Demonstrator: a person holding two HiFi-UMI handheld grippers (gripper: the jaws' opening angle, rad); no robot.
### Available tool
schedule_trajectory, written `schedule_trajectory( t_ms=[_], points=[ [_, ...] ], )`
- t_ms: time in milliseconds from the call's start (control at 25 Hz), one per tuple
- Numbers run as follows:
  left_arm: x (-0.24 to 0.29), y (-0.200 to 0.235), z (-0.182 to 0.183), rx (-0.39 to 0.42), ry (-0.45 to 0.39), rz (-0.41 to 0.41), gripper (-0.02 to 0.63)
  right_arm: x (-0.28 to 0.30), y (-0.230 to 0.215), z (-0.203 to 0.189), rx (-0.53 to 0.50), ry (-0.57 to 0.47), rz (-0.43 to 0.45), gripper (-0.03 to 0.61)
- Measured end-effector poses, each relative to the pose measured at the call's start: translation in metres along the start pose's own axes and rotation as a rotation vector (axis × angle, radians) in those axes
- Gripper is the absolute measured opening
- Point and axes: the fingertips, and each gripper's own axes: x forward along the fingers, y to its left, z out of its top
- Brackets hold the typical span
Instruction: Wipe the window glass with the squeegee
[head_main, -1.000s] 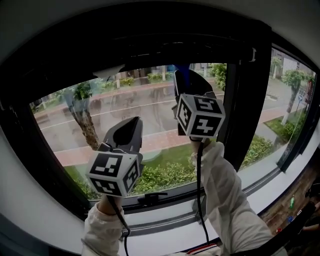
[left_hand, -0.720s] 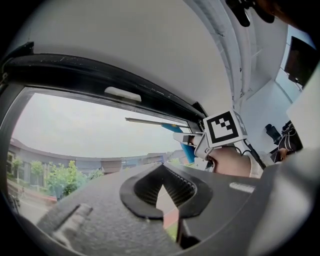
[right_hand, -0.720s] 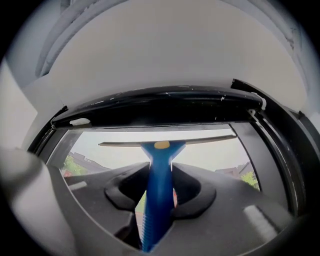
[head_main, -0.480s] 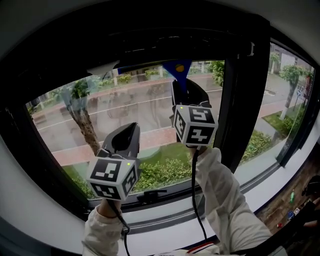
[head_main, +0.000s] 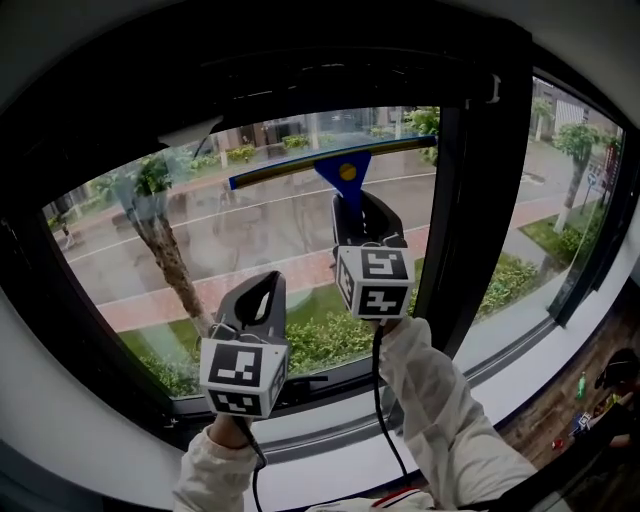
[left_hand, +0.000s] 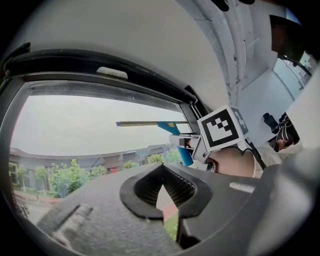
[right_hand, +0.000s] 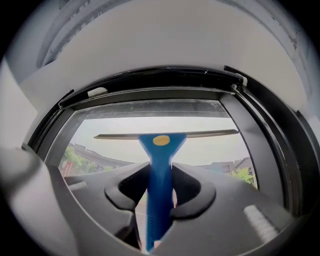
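A blue-handled squeegee (head_main: 343, 172) lies with its long blade against the window glass (head_main: 190, 240), near the top of the pane and tilted slightly up to the right. My right gripper (head_main: 356, 203) is shut on the handle from below; in the right gripper view the squeegee (right_hand: 159, 170) runs up between the jaws of that gripper (right_hand: 159, 202) to the level blade. My left gripper (head_main: 262, 287) hangs lower and to the left, shut with nothing in it, off the glass. The left gripper view shows its jaws (left_hand: 161, 192) closed, with the squeegee (left_hand: 172, 127) beyond.
A black frame surrounds the pane, with a thick upright post (head_main: 447, 220) just right of the squeegee and a second pane (head_main: 560, 190) beyond it. A black window handle (head_main: 300, 385) sits on the bottom rail above the white sill (head_main: 330, 445). Trees and a street lie outside.
The right gripper and squeegee have come down the glass, so the whole blade now shows below the top frame. The left gripper has dropped slightly and stays shut.
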Motion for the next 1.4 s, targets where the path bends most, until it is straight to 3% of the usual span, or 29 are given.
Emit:
schedule_trajectory(
  t_ms=[760, 960, 1400],
  points=[
    [-0.004, -0.035, -0.092, -0.099, 0.091, -0.044, 0.0, -0.047, 0.011, -0.108, -0.009, 0.127, 0.008, 0.14],
    [-0.009, -0.054, -0.131, -0.146, 0.137, -0.064, 0.0, -0.063, 0.009, -0.137, -0.028, 0.143, 0.004, 0.14],
    [-0.03, -0.108, -0.175, -0.21, 0.138, -0.126, 0.0, -0.101, 0.009, -0.21, -0.003, 0.223, 0.001, 0.14]
  ],
)
